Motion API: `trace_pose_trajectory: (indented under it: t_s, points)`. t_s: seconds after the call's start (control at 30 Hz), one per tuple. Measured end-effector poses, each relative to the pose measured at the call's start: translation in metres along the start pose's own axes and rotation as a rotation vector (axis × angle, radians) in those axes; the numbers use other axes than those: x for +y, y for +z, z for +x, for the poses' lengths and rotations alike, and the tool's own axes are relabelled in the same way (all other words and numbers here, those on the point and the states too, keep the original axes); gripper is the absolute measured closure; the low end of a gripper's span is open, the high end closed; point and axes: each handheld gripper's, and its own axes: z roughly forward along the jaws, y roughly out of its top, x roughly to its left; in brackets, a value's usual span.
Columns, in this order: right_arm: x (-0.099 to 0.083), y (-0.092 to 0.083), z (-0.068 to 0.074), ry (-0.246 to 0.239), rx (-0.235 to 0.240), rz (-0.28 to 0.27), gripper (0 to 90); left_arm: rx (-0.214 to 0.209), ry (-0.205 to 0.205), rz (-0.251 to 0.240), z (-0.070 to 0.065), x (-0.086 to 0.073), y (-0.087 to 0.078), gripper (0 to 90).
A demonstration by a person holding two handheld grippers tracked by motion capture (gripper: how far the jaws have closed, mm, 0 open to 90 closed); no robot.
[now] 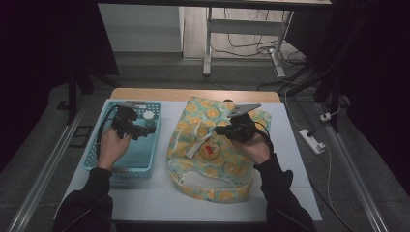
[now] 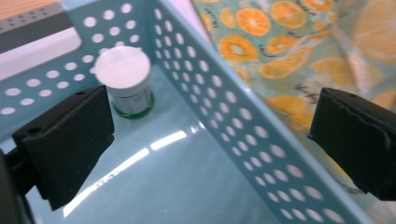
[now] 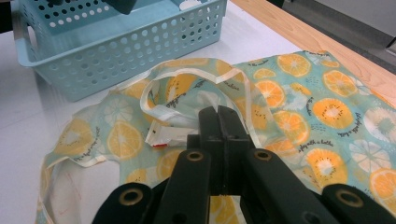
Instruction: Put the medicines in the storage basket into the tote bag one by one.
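Over the left half of the tabletop, high view: my left gripper (image 1: 140, 129) hangs inside the blue basket (image 1: 102, 162), near a white-lidded jar (image 1: 149, 119) at its far end. My right gripper (image 1: 223, 129) sits over the orange-print bag (image 1: 196, 180) at mid-table. Left gripper view: jaws wide apart, nothing between them, one each side of the basket's (image 2: 243, 121) perforated wall; jar (image 2: 124, 79) beyond. Right gripper view: my jaws pressed together, whether they pinch the bag (image 3: 322, 107) I cannot tell; its handle loop (image 3: 161, 109) beside them.
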Motion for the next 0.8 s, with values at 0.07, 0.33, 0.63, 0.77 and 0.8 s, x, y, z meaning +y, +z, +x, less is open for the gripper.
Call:
trace_pose_trajectory:
  t_s: [0.07, 0.33, 0.63, 0.77, 0.8]
  points:
    - [0.0, 0.0, 0.0, -0.001, 0.0, 0.0, 90.0, 0.013, -0.009, 0.007, 0.006, 0.002, 0.004, 0.0]
    - [0.0, -0.001, 0.0, -0.002, -0.002, -0.001, 90.0, 0.065, -0.025, 0.038, 0.022, 0.009, 0.02, 0.0]
    - [0.0, -0.001, 0.0, -0.004, -0.002, -0.003, 90.0, 0.103, -0.056, 0.096, 0.035, 0.017, 0.036, 0.0]
    - [0.0, -0.001, -0.001, -0.003, -0.003, -0.003, 90.0, 0.125, -0.07, 0.111, 0.037, 0.022, 0.043, 0.0]
    - [0.0, -0.001, 0.0, -0.003, -0.003, -0.002, 90.0, 0.129, -0.071, 0.117, 0.038, 0.023, 0.045, 0.0]
